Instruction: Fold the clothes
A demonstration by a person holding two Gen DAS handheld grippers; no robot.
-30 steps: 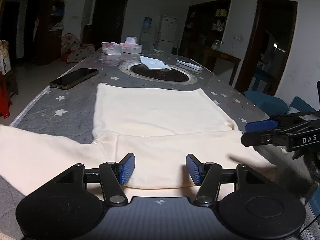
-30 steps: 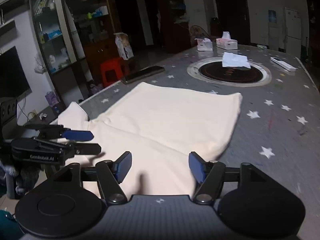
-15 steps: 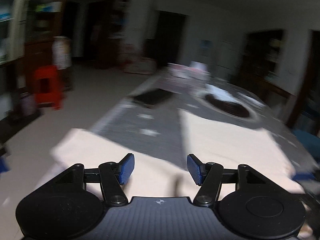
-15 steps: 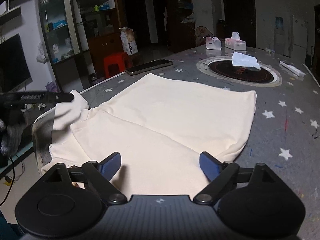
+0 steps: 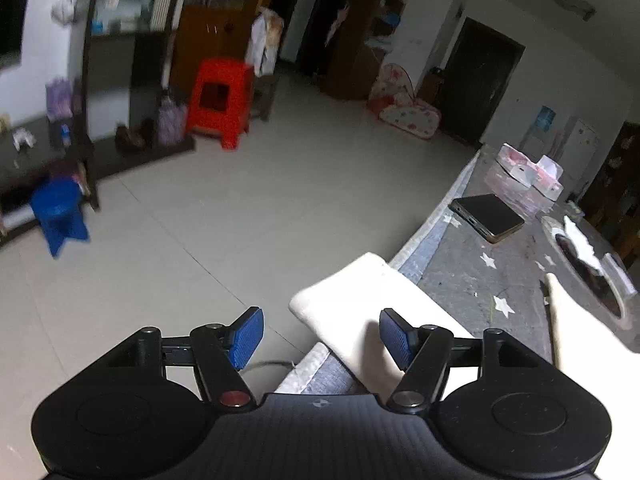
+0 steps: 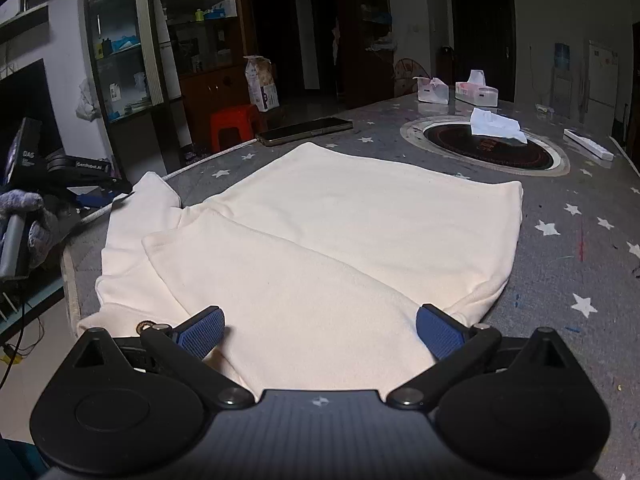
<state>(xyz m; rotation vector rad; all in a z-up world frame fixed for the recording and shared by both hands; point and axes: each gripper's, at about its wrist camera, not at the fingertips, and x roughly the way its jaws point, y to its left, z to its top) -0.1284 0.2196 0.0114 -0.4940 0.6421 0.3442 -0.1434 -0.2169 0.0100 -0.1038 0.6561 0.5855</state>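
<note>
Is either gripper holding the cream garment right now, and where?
No. The right gripper is spread open over the cream garment; the left gripper is open at its sleeve end.

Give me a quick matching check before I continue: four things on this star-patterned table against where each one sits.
1. cream fabric garment
2. black flat phone
3. white crumpled tissue
4. white rectangular tissue boxes

A. on the round dark inset
B. far end of the table
C. spread flat, sleeve end over the table edge
D. just beyond the garment, near the edge

1-C, 2-D, 3-A, 4-B
</note>
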